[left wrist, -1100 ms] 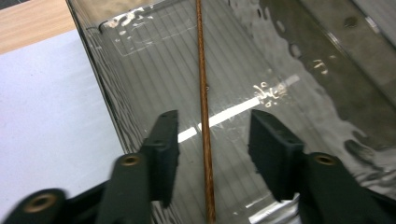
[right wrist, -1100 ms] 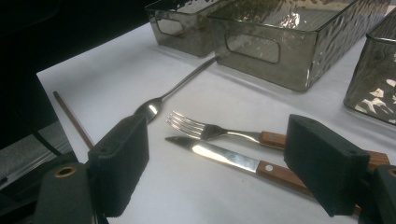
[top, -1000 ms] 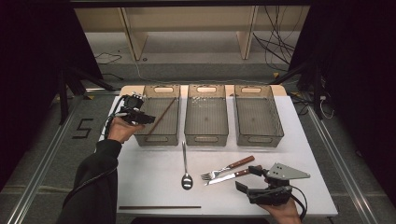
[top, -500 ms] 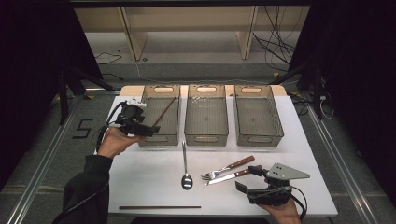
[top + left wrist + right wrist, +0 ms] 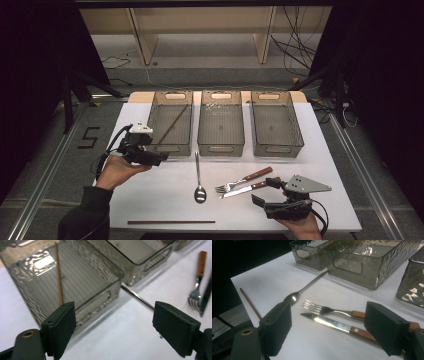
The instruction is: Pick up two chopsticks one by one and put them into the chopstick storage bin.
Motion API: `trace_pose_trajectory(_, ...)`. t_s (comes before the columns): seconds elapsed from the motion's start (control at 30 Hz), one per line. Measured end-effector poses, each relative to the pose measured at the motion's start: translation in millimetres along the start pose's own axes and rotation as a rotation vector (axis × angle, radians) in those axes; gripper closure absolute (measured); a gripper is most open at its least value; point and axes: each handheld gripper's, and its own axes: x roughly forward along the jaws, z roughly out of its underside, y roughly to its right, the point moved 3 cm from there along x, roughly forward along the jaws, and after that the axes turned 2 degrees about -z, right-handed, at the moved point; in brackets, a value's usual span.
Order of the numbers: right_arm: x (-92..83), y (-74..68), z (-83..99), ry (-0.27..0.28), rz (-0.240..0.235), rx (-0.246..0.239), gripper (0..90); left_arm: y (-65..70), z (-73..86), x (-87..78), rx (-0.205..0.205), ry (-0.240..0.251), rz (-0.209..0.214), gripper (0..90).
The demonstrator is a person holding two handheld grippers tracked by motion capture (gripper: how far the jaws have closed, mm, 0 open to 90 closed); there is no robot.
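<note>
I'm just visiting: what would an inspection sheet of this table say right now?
Surface: white table, flat.
Job's things: three clear bins in a row; one chopstick in the left bin; spoon, fork, knife and second chopstick on the table.
Clutter: nothing seen.
Grippers: left gripper open, empty, by the left bin; right gripper open, empty, near the knife.
Cables: loose cables on the floor behind.
Surroundings: dark, wooden shelving behind.

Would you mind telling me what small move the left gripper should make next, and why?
Probably toward the chopstick at the table's near edge. The left gripper is open and empty beside the left bin, which already holds one chopstick; its apparent mate lies loose on the table.
</note>
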Motion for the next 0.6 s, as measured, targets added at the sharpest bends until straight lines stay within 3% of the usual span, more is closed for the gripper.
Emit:
trace_pose_trajectory(0.23,-2.1,1.0,0.0,0.003,0.005,0.0,22.8,18.3,8.7,-7.1,0.047,-0.02,0.033,18.5)
trace_pose_trajectory(0.6,-2.2,1.0,-0.2,0.004,0.005,-0.001,22.8,63.0,30.6,-7.8,0.185,-0.134,0.099,18.5)
